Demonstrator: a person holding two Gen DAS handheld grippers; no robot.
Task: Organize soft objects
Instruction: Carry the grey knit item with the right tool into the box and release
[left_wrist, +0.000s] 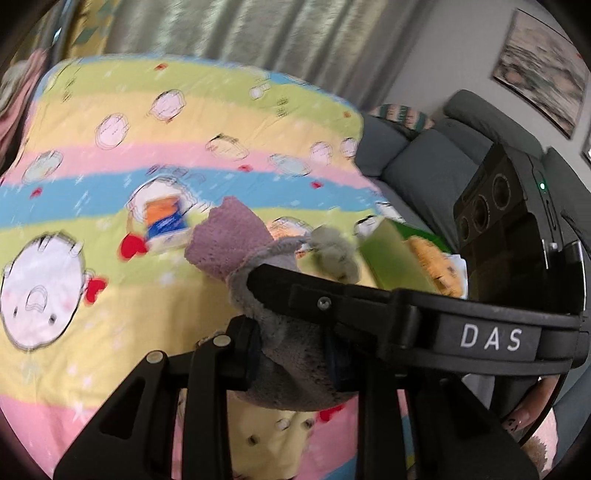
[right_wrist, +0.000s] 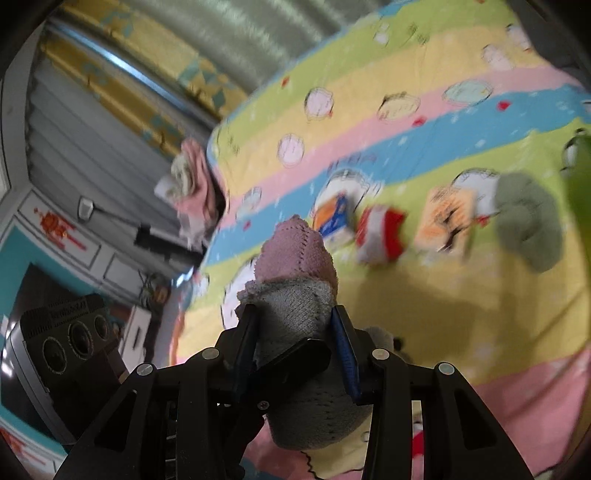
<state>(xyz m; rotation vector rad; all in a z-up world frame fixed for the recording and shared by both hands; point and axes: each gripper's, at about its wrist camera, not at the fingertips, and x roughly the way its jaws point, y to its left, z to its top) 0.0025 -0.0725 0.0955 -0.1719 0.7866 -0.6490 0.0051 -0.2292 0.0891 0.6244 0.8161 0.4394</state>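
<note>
Fuzzy knit sock (right_wrist: 295, 306), matt cotton bedsheet (right_wrist: 461, 302)

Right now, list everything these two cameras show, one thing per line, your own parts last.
Fuzzy grey and mauve sock: one, grey body, mauve toe, held above the quilt between both claws.
Striped cartoon-print quilt: one, pink, yellow, green and blue bands, spread under everything.
Small printed packets: three, orange-blue, red-white and orange, in a row on the quilt.
Grey-green soft item: one, on the quilt right of the packets.
Pink and pale cloth pile: one, at the quilt's far left edge.
Grey sofa cushions: several, beyond the quilt's right edge.
Framed picture: one, on the wall.
Left claw: black, shut on the sock.
Right claw: black, blue pads, shut on the sock.
</note>
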